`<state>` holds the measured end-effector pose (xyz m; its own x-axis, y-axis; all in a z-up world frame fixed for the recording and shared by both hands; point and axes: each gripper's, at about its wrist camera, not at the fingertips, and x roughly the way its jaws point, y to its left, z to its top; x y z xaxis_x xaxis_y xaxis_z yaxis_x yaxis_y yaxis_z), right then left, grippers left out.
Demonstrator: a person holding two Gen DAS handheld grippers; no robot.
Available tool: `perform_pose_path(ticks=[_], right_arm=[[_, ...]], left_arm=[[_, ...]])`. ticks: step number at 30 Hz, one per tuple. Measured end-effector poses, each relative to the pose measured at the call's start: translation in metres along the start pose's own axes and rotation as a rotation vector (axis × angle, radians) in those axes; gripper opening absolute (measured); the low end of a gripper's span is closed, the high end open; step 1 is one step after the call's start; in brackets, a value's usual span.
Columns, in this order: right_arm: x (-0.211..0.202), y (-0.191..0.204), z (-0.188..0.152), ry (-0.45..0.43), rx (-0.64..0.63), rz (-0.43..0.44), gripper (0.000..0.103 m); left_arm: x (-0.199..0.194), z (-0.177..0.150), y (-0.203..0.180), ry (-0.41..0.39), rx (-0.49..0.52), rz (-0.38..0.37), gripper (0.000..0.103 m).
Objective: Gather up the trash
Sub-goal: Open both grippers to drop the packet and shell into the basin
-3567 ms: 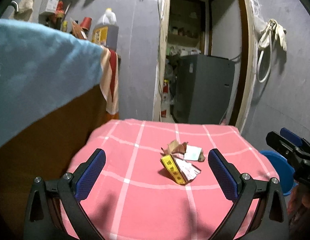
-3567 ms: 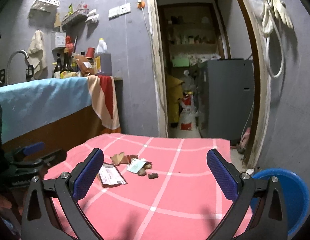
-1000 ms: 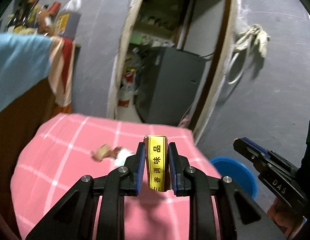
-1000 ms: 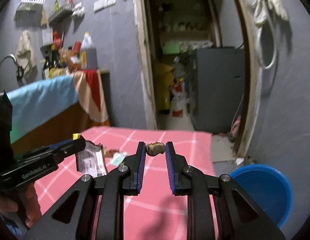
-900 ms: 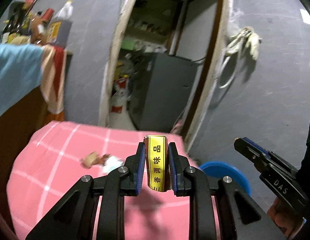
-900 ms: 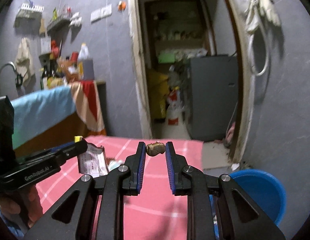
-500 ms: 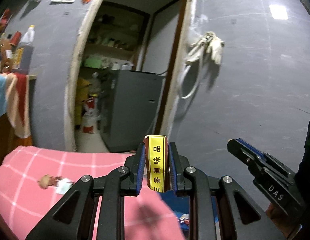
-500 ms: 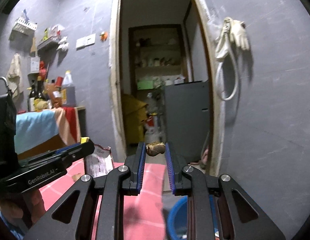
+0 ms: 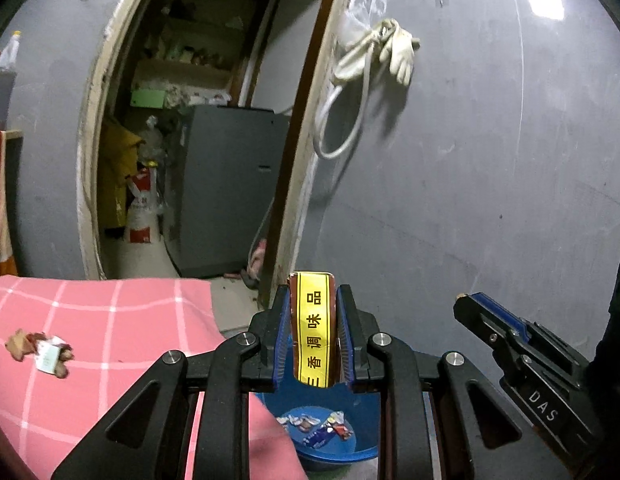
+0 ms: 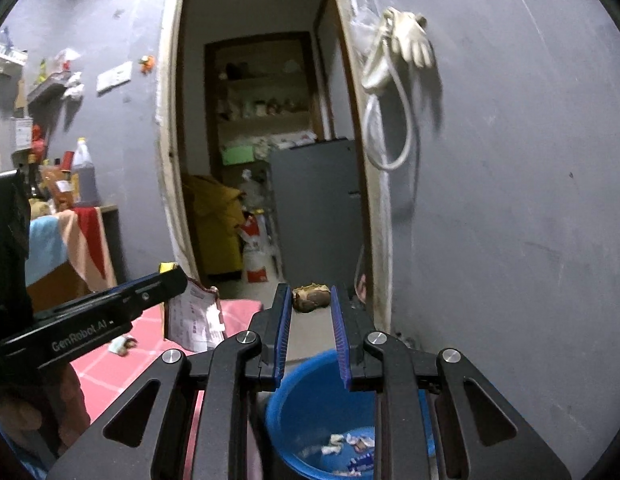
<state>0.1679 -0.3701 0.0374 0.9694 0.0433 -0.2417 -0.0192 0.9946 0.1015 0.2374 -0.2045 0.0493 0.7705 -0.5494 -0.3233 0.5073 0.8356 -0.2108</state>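
The yellow-banded seasoning packet (image 9: 313,334) stands upright between the fingers (image 9: 283,332) of the left gripper (image 9: 313,336), which are closed on its two faces. A small brown scrap (image 10: 311,297), crumpled and hard to identify, sits pinched at the very tips of the right gripper (image 10: 310,308), whose fingers (image 10: 339,336) are clamped on it.

Judging from this, the step in hand is the carry to the bin: both pieces are lifted clear of the tabletop (image 9: 109,320) and held above the blue basin (image 9: 342,454), which lies below and just beyond the left fingertips and directly under the right ones. The next move would call for bringing each load squarely over the basin's mouth and then parting the fingers so the pieces fall inside. The packet is light and flat, so it may cling to a pad or drift toward the rim; the left load also looks closer to the edge nearest the pink checked cloth.

The basin already holds several small wrappers (image 9: 316,426), white, red and blue, lying loose on its bottom.

More trash remains: a little heap of scraps (image 9: 39,350) rests on the cloth, well to the left of the left fingers, so the task appears partway done.
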Motion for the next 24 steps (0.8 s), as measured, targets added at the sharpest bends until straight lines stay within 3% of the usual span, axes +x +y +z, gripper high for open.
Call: perform_pose_path(ticks=[11,24], right_arm=[[0.029,-0.028,-0.031,0.130,0.060,-0.046,0.018],[0.061,-0.045,-0.054,0.265,0.128,-0.054,0.019]], left_arm=[[0.067,-0.027,0.004,0.179,-0.025,-0.017,0.019],[0.104,-0.056,0.018,0.317,-0.030,0.018,0.019]])
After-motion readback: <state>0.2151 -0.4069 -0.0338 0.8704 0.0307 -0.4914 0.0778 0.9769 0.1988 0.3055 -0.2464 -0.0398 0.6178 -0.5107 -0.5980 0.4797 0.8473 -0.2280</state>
